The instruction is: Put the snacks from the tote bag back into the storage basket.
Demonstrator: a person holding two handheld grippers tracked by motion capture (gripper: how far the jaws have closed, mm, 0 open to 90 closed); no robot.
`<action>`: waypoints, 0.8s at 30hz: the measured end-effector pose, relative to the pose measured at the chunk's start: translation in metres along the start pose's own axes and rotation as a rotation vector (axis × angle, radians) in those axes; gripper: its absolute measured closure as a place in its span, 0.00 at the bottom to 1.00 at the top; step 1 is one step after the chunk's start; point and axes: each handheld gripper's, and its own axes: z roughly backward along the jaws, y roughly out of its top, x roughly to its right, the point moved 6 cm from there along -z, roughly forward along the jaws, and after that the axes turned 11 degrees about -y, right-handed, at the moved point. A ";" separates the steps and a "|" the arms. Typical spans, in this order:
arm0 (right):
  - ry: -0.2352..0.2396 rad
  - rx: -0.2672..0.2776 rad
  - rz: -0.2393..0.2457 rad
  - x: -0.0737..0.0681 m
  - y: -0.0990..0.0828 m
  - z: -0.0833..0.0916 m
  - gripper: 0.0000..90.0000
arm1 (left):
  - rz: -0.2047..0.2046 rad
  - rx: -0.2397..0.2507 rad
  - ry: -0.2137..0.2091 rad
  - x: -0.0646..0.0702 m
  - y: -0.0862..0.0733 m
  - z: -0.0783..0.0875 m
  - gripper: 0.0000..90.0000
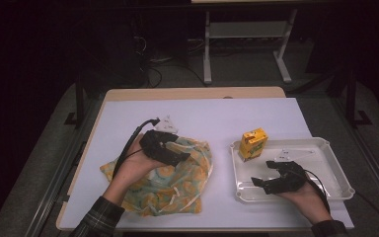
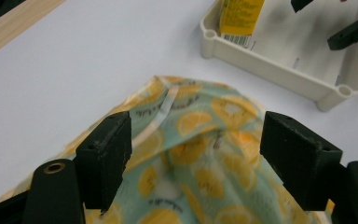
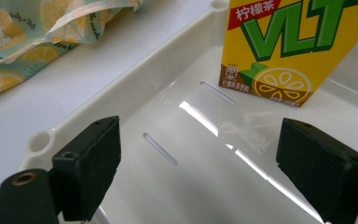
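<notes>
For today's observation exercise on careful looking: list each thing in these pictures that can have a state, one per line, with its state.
Left tongs: open, jaws either side of the cloth bag, nothing gripped.
Right tongs: open, over the tray floor, empty.
Cloth bag: lying rumpled on the table, lemon print up.
Drink carton: upright in the tray's far left corner, looks sealed.
Tray: resting flat on the table, holding the carton.

i see a dim room, the light falling mostly on the white-topped table [image 1: 202, 116] at centre frame. a grey floor [image 1: 237, 74] spreads behind it, a white metal frame [image 1: 246, 34] at upper centre, dark cables [image 1: 153, 74] upper left.
</notes>
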 end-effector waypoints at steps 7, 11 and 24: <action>-0.003 -0.004 -0.006 0.000 0.000 0.000 0.15 | 0.017 0.026 0.031 -0.005 -0.030 0.017 0.27; -0.005 -0.007 -0.009 0.000 0.000 0.000 0.15 | 0.027 0.038 0.040 -0.006 -0.041 0.024 0.27; -0.013 -0.002 -0.008 0.002 0.002 0.003 0.20 | 0.051 0.088 0.093 -0.012 -0.074 0.044 0.27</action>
